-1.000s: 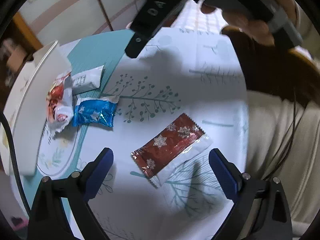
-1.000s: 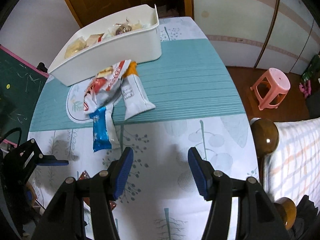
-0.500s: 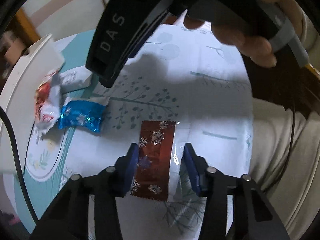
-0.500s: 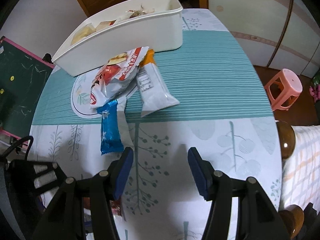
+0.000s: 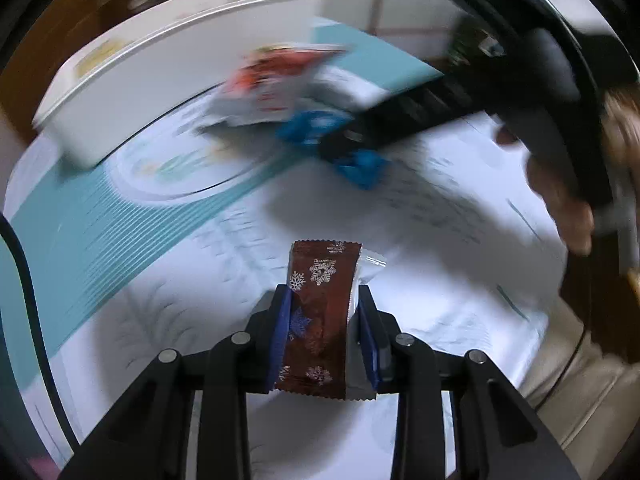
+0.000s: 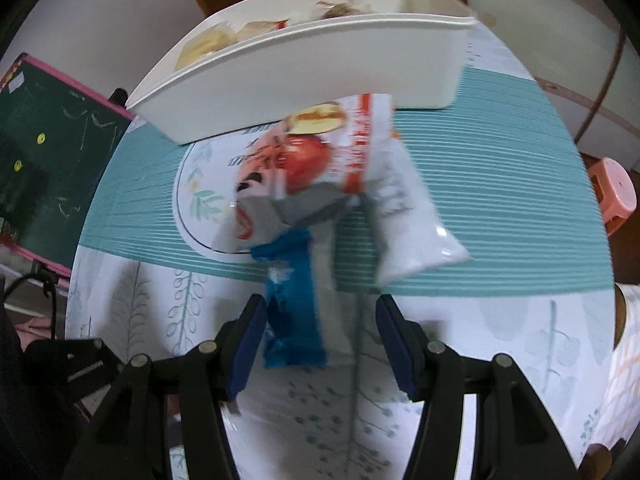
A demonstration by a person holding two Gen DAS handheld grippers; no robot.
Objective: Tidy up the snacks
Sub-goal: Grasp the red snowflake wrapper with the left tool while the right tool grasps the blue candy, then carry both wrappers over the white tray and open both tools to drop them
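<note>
Between the left tool's (image 5: pixel 324 334) closing pads sits the brown snack packet (image 5: pixel 318 312).

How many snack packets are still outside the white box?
4. The dark red snowflake packet sits between the left gripper fingers; the blue foil packet, red-and-white bag and white pouch lie on the tablecloth. Others may be hidden.

Home: tablecloth (image 6: pixel 500 184), plastic stool (image 6: pixel 614 192), chalkboard (image 6: pixel 52 152)
</note>
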